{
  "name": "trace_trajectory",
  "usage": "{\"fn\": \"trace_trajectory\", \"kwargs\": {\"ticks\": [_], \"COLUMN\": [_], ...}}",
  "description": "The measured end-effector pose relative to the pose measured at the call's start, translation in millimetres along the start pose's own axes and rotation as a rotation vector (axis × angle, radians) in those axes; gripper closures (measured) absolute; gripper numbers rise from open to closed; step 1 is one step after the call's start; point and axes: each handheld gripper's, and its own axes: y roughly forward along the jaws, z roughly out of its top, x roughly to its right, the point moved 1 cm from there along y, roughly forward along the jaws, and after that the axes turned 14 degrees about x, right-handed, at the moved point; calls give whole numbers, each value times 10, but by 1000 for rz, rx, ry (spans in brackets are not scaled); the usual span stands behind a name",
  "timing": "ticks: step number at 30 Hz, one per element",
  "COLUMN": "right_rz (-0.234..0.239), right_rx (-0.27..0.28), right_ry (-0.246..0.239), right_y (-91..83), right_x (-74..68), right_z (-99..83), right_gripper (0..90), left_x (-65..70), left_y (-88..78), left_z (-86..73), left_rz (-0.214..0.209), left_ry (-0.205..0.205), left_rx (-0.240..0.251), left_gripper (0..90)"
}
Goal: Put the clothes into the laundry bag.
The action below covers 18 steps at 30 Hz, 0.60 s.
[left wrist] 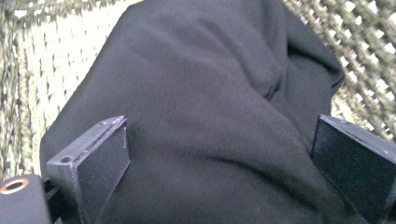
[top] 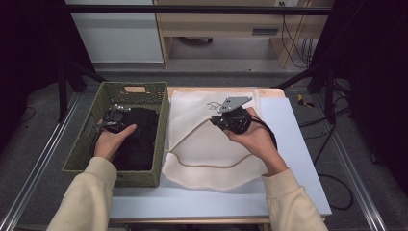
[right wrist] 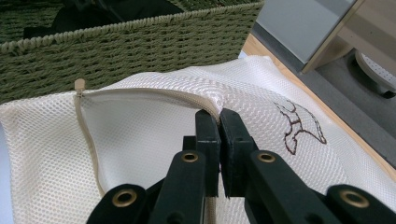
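A green woven basket (top: 161,144) stands at the table's left with a black garment (top: 139,137) in it. My left gripper (top: 115,115) is down inside the basket. In the left gripper view its jaws stand wide apart over the black garment (left wrist: 210,93), which bulges between them, so the left gripper (left wrist: 219,172) is open. A white mesh laundry bag (top: 202,154) lies beside the basket. My right gripper (top: 216,120) is shut on the bag's zipper edge (right wrist: 154,93) and lifts that edge off the lower layer. The right gripper (right wrist: 218,116) pinches the mesh bag (right wrist: 140,140) between its tips.
The pale blue table top (top: 288,144) runs to the right of the bag. Near the right gripper the basket wall (right wrist: 116,51) rises behind the bag. A dark embroidered figure (right wrist: 299,126) marks the bag. Black frame poles and cables flank the table.
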Motion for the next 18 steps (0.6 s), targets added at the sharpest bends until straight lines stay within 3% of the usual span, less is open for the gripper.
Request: {"fn": "trace_trajectory", "kwargs": {"ticks": [7,13,18], "right_rz": [0,2,4], "right_rx": [-4,-11,-16], "right_ry": [0,-5,-7], "right_y": [2,21,28], "right_x": [-3,-24,-33], "right_z": [-3,-4,-8], "right_gripper": [873,872,872], "left_x": [-24,-5,17], "left_y": [26,151,197], "left_z": [-59,-110,-124], "left_rz": [29,-9,-15], "left_ry": [-11,0,0], "left_rx": [-34,-79,-85], "left_gripper": [17,0,0]}}
